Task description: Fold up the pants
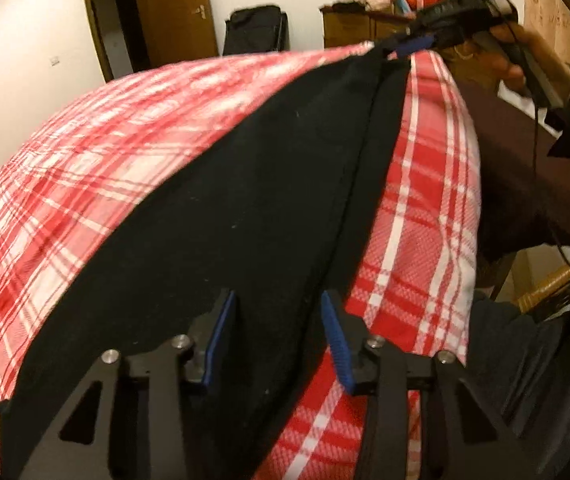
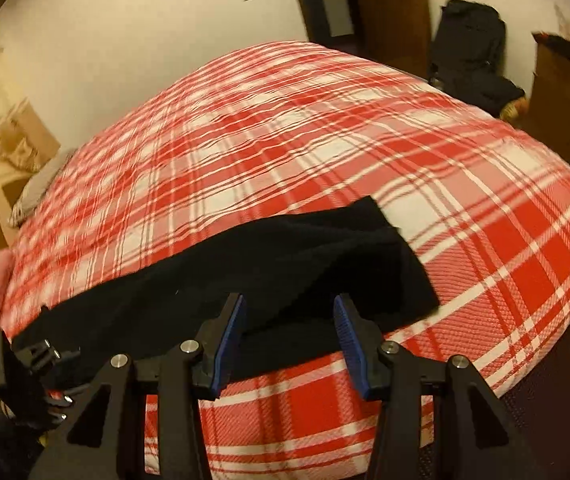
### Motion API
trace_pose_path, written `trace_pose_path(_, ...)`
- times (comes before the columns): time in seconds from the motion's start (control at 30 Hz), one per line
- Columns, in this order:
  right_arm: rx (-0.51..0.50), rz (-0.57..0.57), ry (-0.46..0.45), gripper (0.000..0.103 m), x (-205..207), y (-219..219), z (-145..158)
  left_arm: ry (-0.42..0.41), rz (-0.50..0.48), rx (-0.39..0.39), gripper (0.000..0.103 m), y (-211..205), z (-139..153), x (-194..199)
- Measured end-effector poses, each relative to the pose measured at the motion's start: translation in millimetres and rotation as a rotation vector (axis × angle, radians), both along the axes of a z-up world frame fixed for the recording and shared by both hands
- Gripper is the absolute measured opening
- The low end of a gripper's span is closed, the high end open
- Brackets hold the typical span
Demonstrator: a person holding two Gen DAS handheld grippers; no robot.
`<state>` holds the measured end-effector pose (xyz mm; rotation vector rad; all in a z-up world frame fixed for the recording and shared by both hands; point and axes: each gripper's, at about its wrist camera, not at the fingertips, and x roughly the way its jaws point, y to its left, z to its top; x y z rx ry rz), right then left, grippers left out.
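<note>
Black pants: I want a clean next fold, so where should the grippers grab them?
Likely the two ends of the black pants, lying flat along the plaid bed cover. Left gripper and right gripper already straddle those ends, open; pinch the thin edge from the near side.

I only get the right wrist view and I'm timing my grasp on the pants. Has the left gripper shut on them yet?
Observer: No. The left gripper is open, with one finger on each side above the black pants.
Operator: How do the pants lie from that end?
Observer: They stretch as one long strip across the red plaid bedspread, narrowing toward your right gripper at the far tip.
Operator: Anything along the strip that I should know about?
Observer: A long seam or layer edge runs lengthwise, nearer the strip's right side.
</note>
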<state>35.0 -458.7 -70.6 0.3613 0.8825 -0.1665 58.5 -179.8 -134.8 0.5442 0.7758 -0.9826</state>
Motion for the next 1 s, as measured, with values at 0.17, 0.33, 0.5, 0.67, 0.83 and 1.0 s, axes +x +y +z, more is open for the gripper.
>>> trace_pose_path(0.17, 0.038, -0.055, -0.011, 0.047, 8, -19, -12, -0.005, -0.001, 0.009, 0.035, -2, 1, 1)
trace_pose_path(0.33, 0.081, -0.105, -0.059, 0.008, 21, -37, -15, 0.066, 0.039, -0.026, 0.008, 2, 7, 17)
trace_pose_path(0.5, 0.076, -0.031, -0.149, 0.004, 29, -34, 12, 0.144, 0.051, -0.116, 0.006, 15, 22, 24)
trace_pose_path(0.67, 0.006, 0.056, -0.181, 0.004, 12, -24, 26, 0.172, 0.011, -0.158, 0.006, 26, 30, 14)
trace_pose_path(0.83, 0.020, 0.018, -0.060, 0.007, -14, -46, -11, 0.182, -0.016, -0.068, 0.006, 11, -3, 4)
trace_pose_path(1.0, -0.031, -0.082, -0.128, 0.042, -36, -70, 6, 0.198, -0.012, -0.094, 0.006, 11, -2, 11)
